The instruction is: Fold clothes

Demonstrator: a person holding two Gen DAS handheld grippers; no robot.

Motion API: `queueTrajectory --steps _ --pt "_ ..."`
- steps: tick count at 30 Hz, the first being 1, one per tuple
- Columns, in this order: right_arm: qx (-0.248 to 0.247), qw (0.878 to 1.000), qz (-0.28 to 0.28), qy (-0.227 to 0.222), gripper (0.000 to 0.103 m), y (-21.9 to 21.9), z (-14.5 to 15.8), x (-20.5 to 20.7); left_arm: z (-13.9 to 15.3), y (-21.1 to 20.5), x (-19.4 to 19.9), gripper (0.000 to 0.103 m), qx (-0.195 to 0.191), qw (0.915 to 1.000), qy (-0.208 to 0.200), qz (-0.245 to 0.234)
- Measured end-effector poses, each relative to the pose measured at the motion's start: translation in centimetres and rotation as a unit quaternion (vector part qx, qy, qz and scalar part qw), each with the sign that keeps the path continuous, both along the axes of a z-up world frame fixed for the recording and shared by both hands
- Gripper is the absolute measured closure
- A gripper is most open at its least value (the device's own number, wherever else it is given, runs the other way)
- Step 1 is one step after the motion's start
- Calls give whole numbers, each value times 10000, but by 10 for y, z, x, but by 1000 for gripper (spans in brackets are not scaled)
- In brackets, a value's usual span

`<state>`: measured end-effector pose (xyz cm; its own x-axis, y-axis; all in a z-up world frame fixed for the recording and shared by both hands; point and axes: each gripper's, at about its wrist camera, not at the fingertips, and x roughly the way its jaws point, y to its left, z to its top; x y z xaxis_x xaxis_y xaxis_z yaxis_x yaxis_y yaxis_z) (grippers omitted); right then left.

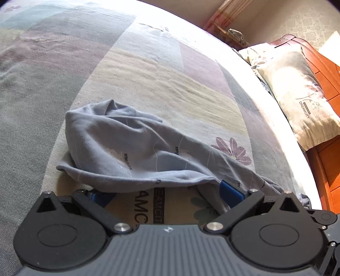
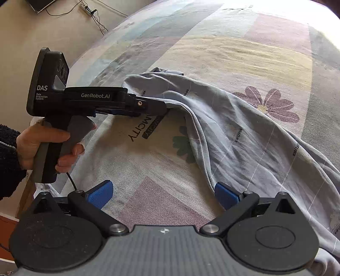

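A crumpled grey-blue garment (image 1: pixel 127 148) with thin white lines and small printed words lies on the patchwork bedsheet (image 1: pixel 148 70). My left gripper (image 1: pixel 165 194) is open, its blue pads (image 1: pixel 230 192) wide apart, and the garment's near hem drapes over the fingertips. In the right wrist view a hand (image 2: pixel 38 144) holds the left gripper (image 2: pixel 163 108), whose tip is tucked under the raised edge of the garment (image 2: pixel 244 131). My right gripper (image 2: pixel 163 194) is open low over the sheet. Its right pad (image 2: pixel 226 195) sits at the garment's near edge, with nothing between the pads.
A floral pillow (image 1: pixel 297 95) leans against an orange wooden headboard (image 1: pixel 327 70) at the right. The bed's left edge drops to a beige floor with a power strip and cables (image 2: pixel 87 8). The sheet (image 2: pixel 233 48) beyond the garment is bare and sunlit.
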<state>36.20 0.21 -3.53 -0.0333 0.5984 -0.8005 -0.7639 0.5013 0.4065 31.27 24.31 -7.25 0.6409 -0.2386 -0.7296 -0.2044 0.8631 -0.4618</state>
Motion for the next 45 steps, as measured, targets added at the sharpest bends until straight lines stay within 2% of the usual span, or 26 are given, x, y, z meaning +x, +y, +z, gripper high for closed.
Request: queueTrajectory --steps 4,6,12,15,16,19,21,26,30,31,34,36,38,40,42,45 --pt "-66 9997 157 -193 0 12 0 4 9 28 4 1 -297 9973 -487 463" --pt "-86 9996 174 -191 0 18 0 9 15 40 9 1 -299 9956 -658 589" --pt "-29 9993 270 -251 0 39 5 14 40 58 25 1 -92 9926 -1068 578" --pt "14 9988 379 -317 0 48 7 13 50 50 18 1 39 9904 -1325 394" --pt "27 9984 423 -367 0 51 8 13 46 47 18 1 36 9917 -1251 302" --pt "98 9973 487 -533 0 61 11 16 22 44 19 1 -103 9974 -680 236" --pt "155 9959 619 -647 0 72 13 21 10 48 15 1 -324 9975 -565 278" --pt "256 9933 922 -653 0 101 -1 31 -5 72 14 1 -1044 9884 -733 822" --pt "117 9937 1088 -225 0 115 -24 30 -7 89 26 1 -1303 9802 -947 1149" --pt "63 9927 1183 -241 0 116 -28 24 -3 91 28 1 -1339 9784 -1026 1193" --pt "-67 9875 1525 -391 0 116 -34 7 24 90 26 2 -1264 9733 -1492 1199" --pt "-76 9848 1670 -473 0 115 -34 3 44 84 21 2 -1078 9709 -1829 1107" --pt "-83 9820 1805 -553 0 114 -33 0 51 79 17 1 -910 9697 -2041 982" --pt "-74 9818 1833 -495 0 114 -34 2 34 81 24 1 -895 9761 -1724 976" --pt "-81 9822 1826 -435 0 115 -33 3 8 90 32 1 -1117 9806 -1238 1032" --pt "-121 9822 1844 -345 0 117 -30 4 -9 104 32 1 -1280 9791 -1060 1170"
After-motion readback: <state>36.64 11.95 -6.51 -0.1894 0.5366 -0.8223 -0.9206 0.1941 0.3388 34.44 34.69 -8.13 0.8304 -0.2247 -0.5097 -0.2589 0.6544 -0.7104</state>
